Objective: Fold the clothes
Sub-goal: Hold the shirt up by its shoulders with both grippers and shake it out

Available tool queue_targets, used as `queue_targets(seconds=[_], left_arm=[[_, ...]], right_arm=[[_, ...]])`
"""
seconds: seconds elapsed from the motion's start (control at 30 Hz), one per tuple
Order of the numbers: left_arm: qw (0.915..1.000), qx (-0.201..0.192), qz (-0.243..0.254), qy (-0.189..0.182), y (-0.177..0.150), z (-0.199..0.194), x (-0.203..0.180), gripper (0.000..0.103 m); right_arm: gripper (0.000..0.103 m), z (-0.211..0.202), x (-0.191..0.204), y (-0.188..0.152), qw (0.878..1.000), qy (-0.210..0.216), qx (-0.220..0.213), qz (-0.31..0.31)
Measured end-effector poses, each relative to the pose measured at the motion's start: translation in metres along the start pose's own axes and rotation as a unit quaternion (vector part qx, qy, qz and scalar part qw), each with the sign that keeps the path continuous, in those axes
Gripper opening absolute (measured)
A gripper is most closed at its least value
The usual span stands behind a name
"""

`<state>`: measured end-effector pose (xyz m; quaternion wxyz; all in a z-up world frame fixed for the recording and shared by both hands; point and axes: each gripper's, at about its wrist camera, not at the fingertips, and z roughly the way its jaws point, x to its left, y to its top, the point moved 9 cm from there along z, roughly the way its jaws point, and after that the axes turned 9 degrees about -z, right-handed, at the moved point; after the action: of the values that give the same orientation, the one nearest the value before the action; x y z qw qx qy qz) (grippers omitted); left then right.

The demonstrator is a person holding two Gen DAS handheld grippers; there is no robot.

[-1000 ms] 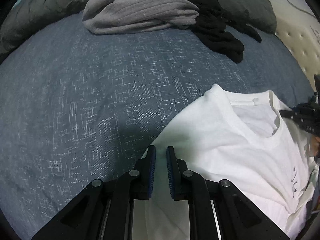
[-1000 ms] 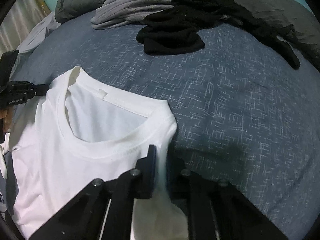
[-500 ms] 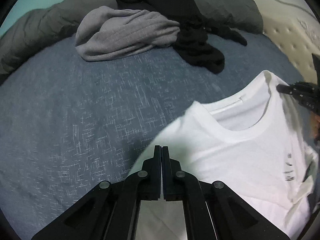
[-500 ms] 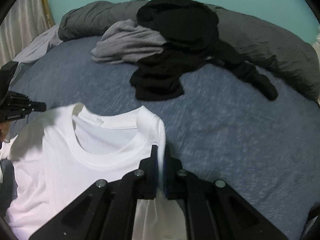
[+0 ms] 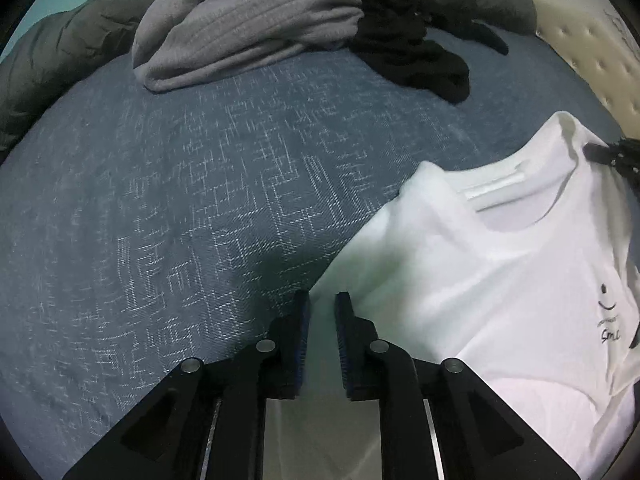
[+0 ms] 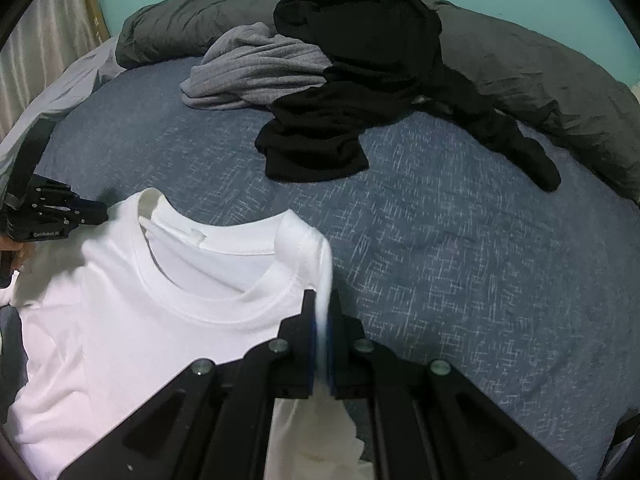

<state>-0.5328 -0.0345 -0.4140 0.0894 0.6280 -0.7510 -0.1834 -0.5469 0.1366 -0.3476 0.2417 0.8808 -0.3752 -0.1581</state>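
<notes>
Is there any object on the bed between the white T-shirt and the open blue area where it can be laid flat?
Nothing visible does. The blue bedspread beside the white T-shirt is bare. The grey garment and the black clothes lie farther back, apart from the shirt.

A bed covered by a blue sheet (image 6: 460,264) with a pale cross-hatch weave is seen in both views. In the right wrist view, a white T-shirt (image 6: 132,320) is spread at 8 o'clock, a grey ribbed garment (image 6: 256,76) is heaped at 11 o'clock, and black clothes (image 6: 336,120) are piled at 12 o'clock. A dark grey duvet (image 6: 540,76) is bunched along the far edge.
</notes>
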Motion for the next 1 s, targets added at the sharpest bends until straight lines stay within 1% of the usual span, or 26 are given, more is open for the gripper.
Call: queue_targets(seconds=[0.07, 0.17, 0.2, 0.23, 0.33, 0.53, 0.57, 0.63, 0.7, 0.8, 0.9, 1.0], left_arm=[[0.9999, 0.0, -0.012, -0.008, -0.001, 0.0, 0.001, 0.014], [1.0, 0.001, 0.005, -0.007, -0.006, -0.001, -0.003, 0.013], [0.9999, 0.001, 0.01, -0.008, -0.007, -0.003, -0.005, 0.005], [0.9999, 0.0, 0.013, -0.01, -0.009, -0.004, -0.006, 0.001], [0.9997, -0.01, 0.018, -0.012, -0.012, -0.011, -0.009, 0.001], [0.9984, -0.055, 0.004, -0.014, 0.0, -0.041, -0.002, 0.0], [0.9982, -0.057, -0.002, -0.019, 0.002, -0.045, 0.0, 0.0], [0.9983, -0.044, -0.011, -0.035, 0.003, -0.046, 0.0, 0.001], [0.9985, -0.048, -0.005, -0.027, 0.003, -0.048, 0.0, 0.001], [0.9977, -0.06, -0.022, -0.025, 0.004, -0.056, 0.006, 0.0], [0.997, -0.075, -0.016, -0.014, 0.014, -0.06, 0.008, 0.0], [0.996, -0.085, -0.025, -0.01, 0.029, -0.065, 0.011, 0.0]], right_arm=[[0.004, 0.0, 0.001, -0.002, 1.0, 0.0, 0.002, -0.001], [0.004, -0.001, 0.002, -0.005, 1.0, 0.001, 0.002, 0.001], [0.004, -0.001, 0.002, -0.005, 1.0, 0.001, 0.001, 0.003], [0.004, -0.002, 0.002, -0.006, 1.0, 0.002, 0.0, 0.006], [0.003, -0.006, 0.004, -0.005, 1.0, 0.002, -0.006, 0.007], [0.003, -0.023, 0.002, 0.007, 0.999, -0.005, -0.031, 0.007], [0.003, -0.024, 0.002, 0.009, 0.999, -0.005, -0.034, 0.009], [0.003, -0.025, 0.001, 0.011, 0.999, -0.005, -0.036, 0.009], [0.003, -0.025, 0.001, 0.011, 0.999, -0.006, -0.036, 0.007], [0.003, -0.025, 0.0, 0.011, 0.999, -0.01, -0.039, 0.007], [0.003, -0.031, -0.003, 0.017, 0.998, -0.018, -0.055, 0.011], [0.003, -0.034, -0.007, 0.029, 0.997, -0.029, -0.065, 0.012]])
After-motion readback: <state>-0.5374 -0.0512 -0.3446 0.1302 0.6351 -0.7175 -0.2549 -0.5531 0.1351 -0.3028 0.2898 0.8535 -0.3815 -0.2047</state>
